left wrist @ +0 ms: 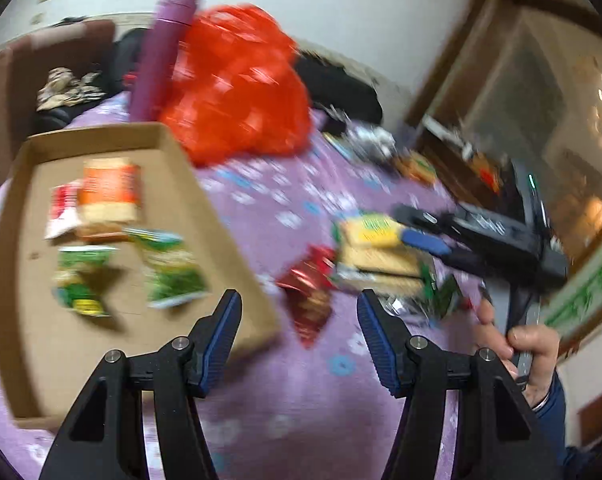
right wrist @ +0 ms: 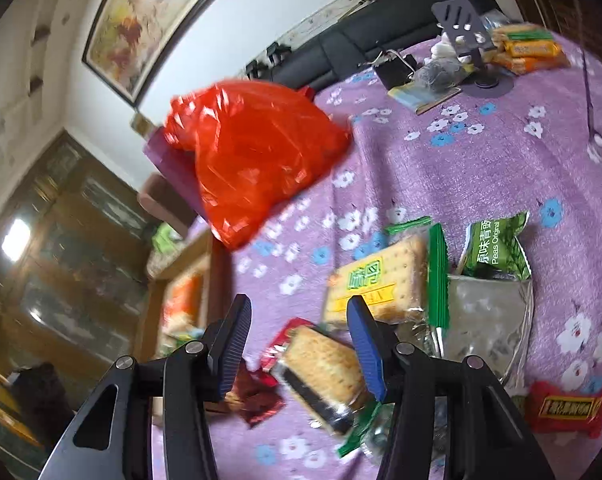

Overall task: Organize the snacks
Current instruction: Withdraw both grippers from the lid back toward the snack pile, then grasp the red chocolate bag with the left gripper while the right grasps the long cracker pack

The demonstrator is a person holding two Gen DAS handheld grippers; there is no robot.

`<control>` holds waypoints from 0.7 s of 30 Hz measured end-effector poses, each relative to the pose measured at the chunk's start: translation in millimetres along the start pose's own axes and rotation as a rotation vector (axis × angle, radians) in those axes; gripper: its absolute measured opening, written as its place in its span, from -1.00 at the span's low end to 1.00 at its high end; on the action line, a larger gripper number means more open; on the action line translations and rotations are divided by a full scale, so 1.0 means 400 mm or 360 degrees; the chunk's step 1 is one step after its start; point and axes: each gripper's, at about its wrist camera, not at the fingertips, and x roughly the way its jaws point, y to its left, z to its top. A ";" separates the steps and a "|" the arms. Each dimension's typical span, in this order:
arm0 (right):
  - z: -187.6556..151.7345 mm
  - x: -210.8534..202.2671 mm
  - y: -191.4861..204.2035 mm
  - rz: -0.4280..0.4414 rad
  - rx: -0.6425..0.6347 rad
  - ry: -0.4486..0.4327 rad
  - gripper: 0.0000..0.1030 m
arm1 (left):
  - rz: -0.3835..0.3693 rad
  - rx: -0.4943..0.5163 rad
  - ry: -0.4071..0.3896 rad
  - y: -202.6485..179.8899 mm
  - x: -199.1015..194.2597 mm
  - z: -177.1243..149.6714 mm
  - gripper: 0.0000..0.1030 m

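Snacks lie in two groups on the purple flowered cloth [right wrist: 441, 168]: several packets already sit in the cardboard tray [left wrist: 237, 240], and a loose pile waits beside it. Nearest the right gripper [right wrist: 301, 344] is a cracker pack [right wrist: 321, 372] lying between its released, wide-spread jaws, which grasp nothing; whether a finger touches the wrapper is hard to say, since the view is smeared. Just beyond lie a green-edged cracker pack [right wrist: 377, 284], a pea snack bag [right wrist: 497, 248] and a red candy bar [right wrist: 567, 408] off to the side. The left gripper [left wrist: 299, 332] hangs over the cloth near the tray's corner, jaws also wide apart and empty. Farther back sits a red plastic bag [right wrist: 253, 160]. The step in hand looks like picking the next packet; the right gripper would need to settle over the cracker pack, close on it, then carry it to the tray.
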 end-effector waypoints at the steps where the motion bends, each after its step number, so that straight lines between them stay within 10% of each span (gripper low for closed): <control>1: -0.001 0.007 -0.003 -0.0010 0.0010 0.0014 0.06 | 0.0031 0.0045 0.0041 -0.026 0.024 -0.002 0.15; 12: 0.004 -0.006 -0.018 0.0016 0.0049 0.0002 0.07 | 0.0305 0.0141 0.0221 -0.092 0.185 0.001 -0.32; 21: -0.002 0.013 -0.012 -0.0061 0.0001 0.0034 0.06 | 0.0387 0.0223 0.0255 -0.112 0.254 0.023 -0.32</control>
